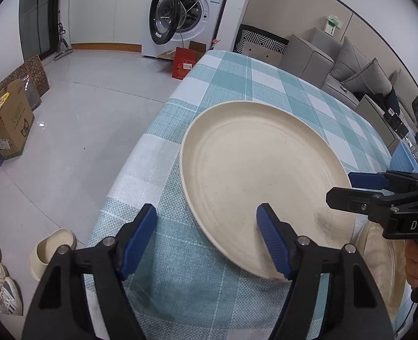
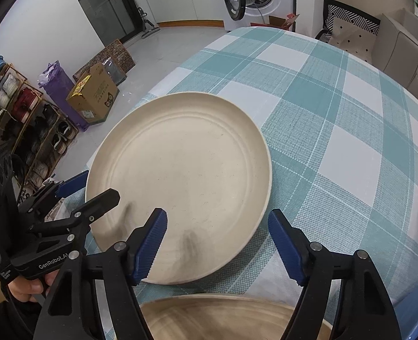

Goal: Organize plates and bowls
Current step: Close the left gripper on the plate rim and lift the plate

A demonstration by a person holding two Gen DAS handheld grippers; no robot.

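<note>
A large cream plate (image 1: 254,170) (image 2: 180,164) lies flat on the teal checked tablecloth (image 1: 237,76), close to the table's left edge. My left gripper (image 1: 206,235) is open and straddles the plate's near left rim: one blue pad over the cloth, the other over the plate. My right gripper (image 2: 218,243) is open too and straddles the near right rim, with nothing pressed between its pads. Each gripper shows in the other's view: the right gripper (image 1: 340,188), the left gripper (image 2: 100,185). A second tan dish (image 2: 223,317) (image 1: 378,260) sits just below the plate, partly hidden.
The table's edge drops to a grey tiled floor on the left. Down there are a cream pet bowl (image 1: 53,249), shoes, a cardboard box (image 1: 8,124) and a shoe rack (image 2: 19,119). A washing machine (image 1: 186,8) and a grey sofa (image 1: 336,65) stand beyond.
</note>
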